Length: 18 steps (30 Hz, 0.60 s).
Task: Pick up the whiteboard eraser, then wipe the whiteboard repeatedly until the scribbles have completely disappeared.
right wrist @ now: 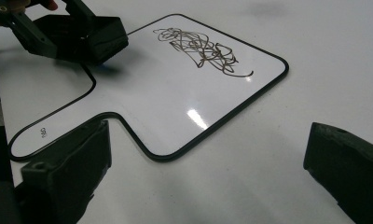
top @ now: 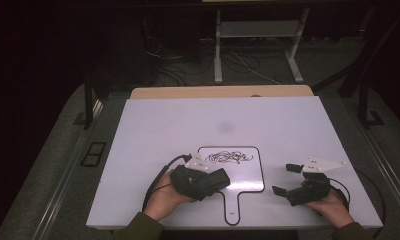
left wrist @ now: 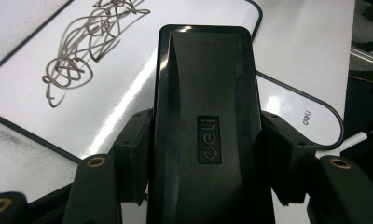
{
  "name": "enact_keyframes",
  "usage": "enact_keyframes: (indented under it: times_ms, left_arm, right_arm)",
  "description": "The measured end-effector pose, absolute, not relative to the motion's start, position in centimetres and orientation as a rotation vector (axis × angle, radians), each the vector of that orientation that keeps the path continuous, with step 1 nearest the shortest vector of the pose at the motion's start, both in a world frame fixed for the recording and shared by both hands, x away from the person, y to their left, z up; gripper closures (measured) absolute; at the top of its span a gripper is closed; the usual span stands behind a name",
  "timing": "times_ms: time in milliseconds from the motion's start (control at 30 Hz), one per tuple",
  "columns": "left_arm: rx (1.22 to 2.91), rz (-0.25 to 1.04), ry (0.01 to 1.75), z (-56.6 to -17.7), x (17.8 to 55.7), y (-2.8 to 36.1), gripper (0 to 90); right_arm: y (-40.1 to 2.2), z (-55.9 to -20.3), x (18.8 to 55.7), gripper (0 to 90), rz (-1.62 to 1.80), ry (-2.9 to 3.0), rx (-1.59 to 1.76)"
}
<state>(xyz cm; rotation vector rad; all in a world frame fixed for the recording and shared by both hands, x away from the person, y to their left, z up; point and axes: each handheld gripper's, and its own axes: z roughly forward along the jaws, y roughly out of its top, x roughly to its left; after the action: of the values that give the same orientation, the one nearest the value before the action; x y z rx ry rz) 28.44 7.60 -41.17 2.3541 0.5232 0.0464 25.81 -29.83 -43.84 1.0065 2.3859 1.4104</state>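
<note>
A small white paddle-shaped board (top: 245,177) with a black rim lies on the table, a black scribble (top: 228,158) near its far edge. My left gripper (top: 210,183) is shut on a black eraser (top: 220,178), held over the board's near left corner. In the left gripper view the pads clamp both long sides of the eraser (left wrist: 205,116), and the scribble (left wrist: 89,42) lies ahead to the left. My right gripper (top: 284,179) rests open just right of the board, jaws wide apart with nothing between them. From the right gripper view the scribble (right wrist: 201,49) and the eraser (right wrist: 105,35) show beyond.
The white tabletop (top: 188,125) stretches bare behind and to both sides of the board. The board's handle (top: 232,210) points toward the near table edge. A wooden strip (top: 223,92) runs along the table's far edge, with dark floor and cables behind.
</note>
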Motion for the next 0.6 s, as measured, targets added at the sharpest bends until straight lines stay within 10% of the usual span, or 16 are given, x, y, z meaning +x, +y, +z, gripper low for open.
enact_keyframes:
  times_ms: [600]
  left_arm:
    - [2.284,0.043,0.558,-40.3,30.2,8.6,39.1]
  right_arm:
    - [-29.7,-43.9,25.8,0.0,1.414,2.388,1.012]
